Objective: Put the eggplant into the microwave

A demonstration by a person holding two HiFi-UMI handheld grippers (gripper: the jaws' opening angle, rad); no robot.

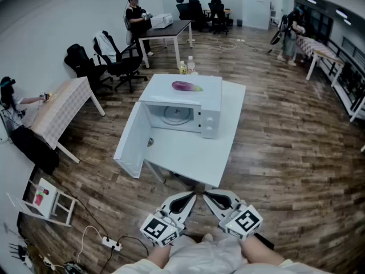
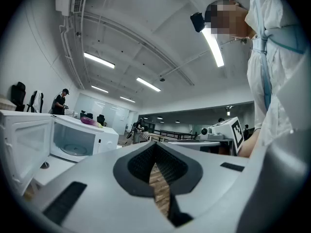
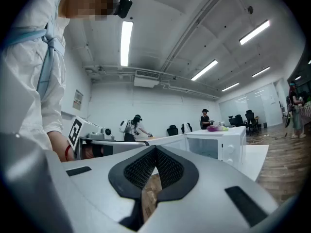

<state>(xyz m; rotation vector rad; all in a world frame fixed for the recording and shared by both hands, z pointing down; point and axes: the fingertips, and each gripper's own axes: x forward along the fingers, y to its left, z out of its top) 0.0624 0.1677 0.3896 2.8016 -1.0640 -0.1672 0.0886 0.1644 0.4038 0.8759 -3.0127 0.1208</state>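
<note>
A purple eggplant [image 1: 187, 86] lies on top of the white microwave [image 1: 185, 104], whose door [image 1: 132, 140] hangs open to the left with the turntable showing inside. The microwave stands on a white table [image 1: 191, 153]. Both grippers are held low near my body, short of the table's near edge, tips angled toward each other. My left gripper [image 1: 191, 197] is shut and empty; so is my right gripper [image 1: 207, 197]. In the left gripper view the shut gripper [image 2: 156, 152] frames the microwave [image 2: 77, 139] and eggplant [image 2: 89, 122] at left. The right gripper view shows its shut gripper [image 3: 154, 152], with the eggplant [image 3: 217, 127] far right.
Two bottles [image 1: 187, 67] stand behind the microwave. Black office chairs [image 1: 114, 61] and a cloth-covered table [image 1: 60, 107] are to the left. A power strip with cables [image 1: 111, 244] lies on the wooden floor near my left. People stand at desks in the background.
</note>
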